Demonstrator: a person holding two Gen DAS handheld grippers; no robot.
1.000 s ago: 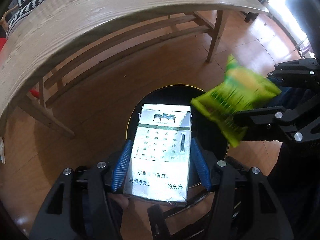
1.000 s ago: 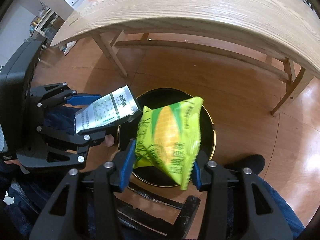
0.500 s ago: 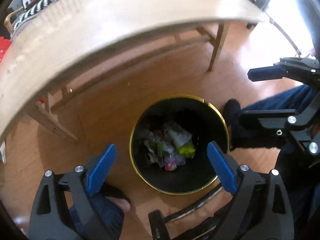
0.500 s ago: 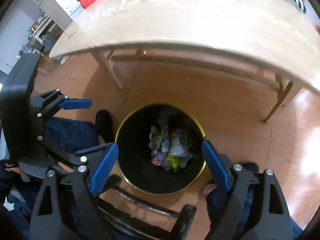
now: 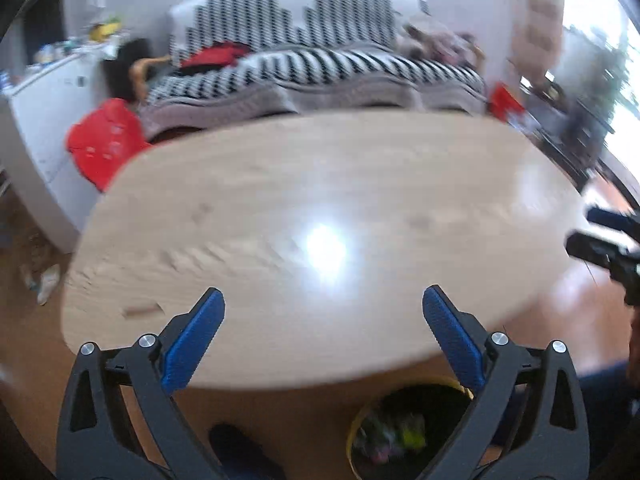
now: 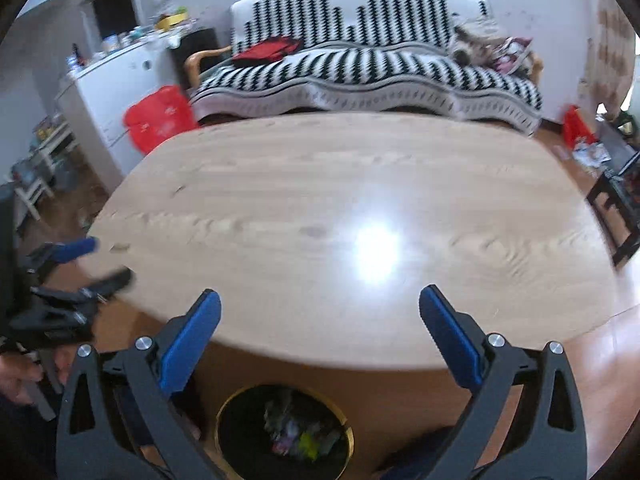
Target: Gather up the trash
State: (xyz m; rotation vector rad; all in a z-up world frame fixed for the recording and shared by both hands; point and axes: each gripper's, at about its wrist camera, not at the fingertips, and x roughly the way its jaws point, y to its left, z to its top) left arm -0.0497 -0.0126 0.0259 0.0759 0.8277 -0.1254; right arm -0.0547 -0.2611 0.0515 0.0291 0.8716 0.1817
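A black trash bin with a gold rim (image 6: 224, 420) stands on the floor below the table's near edge, with crumpled wrappers (image 6: 300, 436) inside; it also shows in the left wrist view (image 5: 354, 432). My left gripper (image 5: 322, 340) is open and empty, raised above the wooden table (image 5: 320, 216). My right gripper (image 6: 320, 340) is open and empty at the same height. In the right wrist view the left gripper (image 6: 68, 276) shows at the left edge; in the left wrist view the right gripper (image 5: 608, 248) shows at the right edge.
The oval table top (image 6: 340, 216) shows no objects on it. Behind it is a black-and-white striped sofa (image 6: 368, 64) with a red item (image 6: 266, 49). A red bag (image 6: 160, 118) and a white cabinet (image 6: 108, 92) stand at the left.
Both grippers opened and dropped the cigarette pack and the yellow-green snack bag into the bin. Both then rose and tilted up, so the table top and sofa fill the views.
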